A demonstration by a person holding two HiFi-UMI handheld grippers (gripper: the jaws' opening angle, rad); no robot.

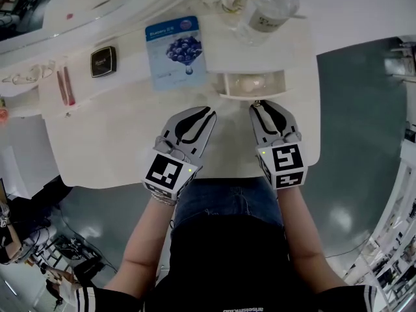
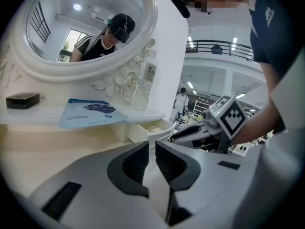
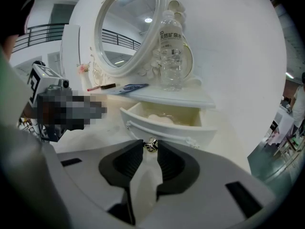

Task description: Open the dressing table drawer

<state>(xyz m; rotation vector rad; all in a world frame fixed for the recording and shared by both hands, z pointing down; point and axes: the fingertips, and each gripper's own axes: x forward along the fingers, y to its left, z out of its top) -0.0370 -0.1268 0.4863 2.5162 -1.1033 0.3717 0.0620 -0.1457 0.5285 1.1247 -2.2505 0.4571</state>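
Note:
The small white drawer [image 1: 250,95] under the dressing table's raised shelf stands pulled out a little, with something pale inside. My right gripper [image 1: 259,105] is shut on the drawer's metal knob [image 3: 151,145], which sits between the black pads [image 3: 129,159] at the drawer front [image 3: 162,128]. My left gripper [image 1: 208,112] rests low over the tabletop just left of the drawer [image 2: 148,130]. Its jaws [image 2: 151,149] are a narrow gap apart with nothing between them.
A clear water bottle [image 1: 263,12] stands on the shelf above the drawer, beside the oval mirror [image 3: 126,27]. A blue sheet-mask packet [image 1: 174,51], a black compact [image 1: 103,62] and pink lip pens [image 1: 65,86] lie to the left. The table's front edge [image 1: 195,177] is close to the person's lap.

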